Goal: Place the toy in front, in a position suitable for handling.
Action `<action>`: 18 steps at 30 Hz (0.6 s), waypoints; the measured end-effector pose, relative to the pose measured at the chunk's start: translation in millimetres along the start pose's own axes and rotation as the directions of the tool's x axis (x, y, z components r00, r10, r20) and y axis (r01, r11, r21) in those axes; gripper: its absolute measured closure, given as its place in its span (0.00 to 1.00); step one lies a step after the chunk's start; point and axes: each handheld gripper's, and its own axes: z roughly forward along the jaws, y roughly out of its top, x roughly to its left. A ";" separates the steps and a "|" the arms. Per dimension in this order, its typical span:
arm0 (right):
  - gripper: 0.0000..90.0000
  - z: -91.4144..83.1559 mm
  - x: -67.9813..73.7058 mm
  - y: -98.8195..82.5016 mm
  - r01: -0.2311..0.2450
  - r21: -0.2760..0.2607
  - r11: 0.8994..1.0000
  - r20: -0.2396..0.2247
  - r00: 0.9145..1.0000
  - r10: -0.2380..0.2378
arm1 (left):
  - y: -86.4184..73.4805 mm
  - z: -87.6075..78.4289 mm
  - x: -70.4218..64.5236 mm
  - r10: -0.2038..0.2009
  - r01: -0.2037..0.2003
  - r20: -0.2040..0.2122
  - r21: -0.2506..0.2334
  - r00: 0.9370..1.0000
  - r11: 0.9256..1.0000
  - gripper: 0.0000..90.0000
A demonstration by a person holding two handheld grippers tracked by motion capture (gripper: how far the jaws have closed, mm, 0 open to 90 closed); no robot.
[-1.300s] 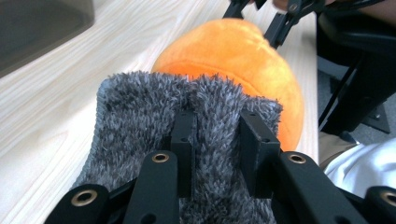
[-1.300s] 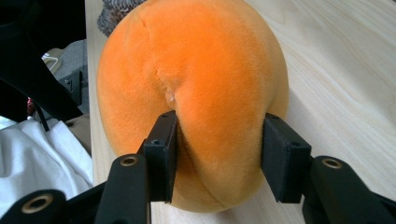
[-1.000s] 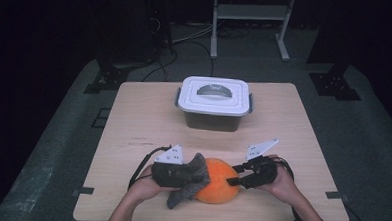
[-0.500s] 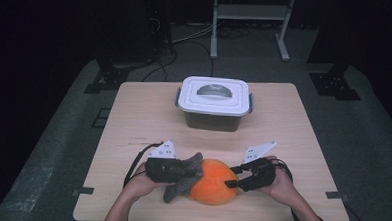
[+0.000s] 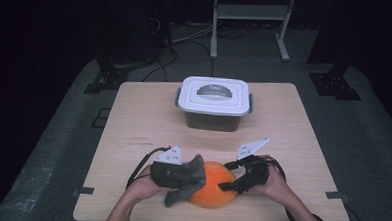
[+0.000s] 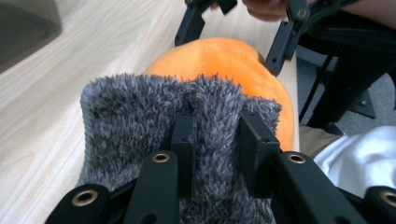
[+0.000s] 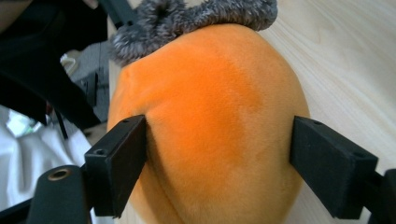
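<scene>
Two tools are at work near the front edge of the table [image 5: 148,118], one in each of my hands. My left tool [image 6: 217,140] has its jaws drawn close together, pinching a fold of the grey fuzzy cloth [image 6: 140,116]; in the left gripper view the pile bunches up between the two black jaws. In the high view that left tool [image 5: 181,174] lies low, pointing toward the orange plush ball [image 5: 211,190], with the grey fuzzy cloth [image 5: 187,182] draped against the ball's left side.

My right tool [image 7: 217,158] has just been opening its jaws, and they now stand wide on either side of the orange plush ball [image 7: 210,121]. The jaw at the left of the right gripper view lies against the plush, while the other stands just clear of it, so nothing is squeezed. In the high view the right tool [image 5: 231,184] comes in from the ball's right side.

The orange plush ball [image 6: 224,58] rests on the table between both tools. Farther back, near the middle of the table, stands a container with a white lid [image 5: 213,95], well apart from my hands.
</scene>
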 end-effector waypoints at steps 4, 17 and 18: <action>0.56 -5.4 9.0 5.2 0.059 0.024 0.998 0.060 0.996 -0.061 | 2.8 -2.5 1.6 -0.003 0.003 -0.009 -0.019 1.000 1.000 0.78; 0.62 -13.4 21.6 5.9 0.265 0.024 0.964 0.198 0.944 -0.264 | -0.8 0.8 12.0 -0.046 0.041 -0.071 -0.073 0.996 0.996 0.79; 0.62 -14.4 19.6 4.4 0.261 0.024 0.965 0.193 0.946 -0.260 | -3.0 0.3 13.1 -0.048 0.043 -0.078 -0.054 0.996 0.998 0.79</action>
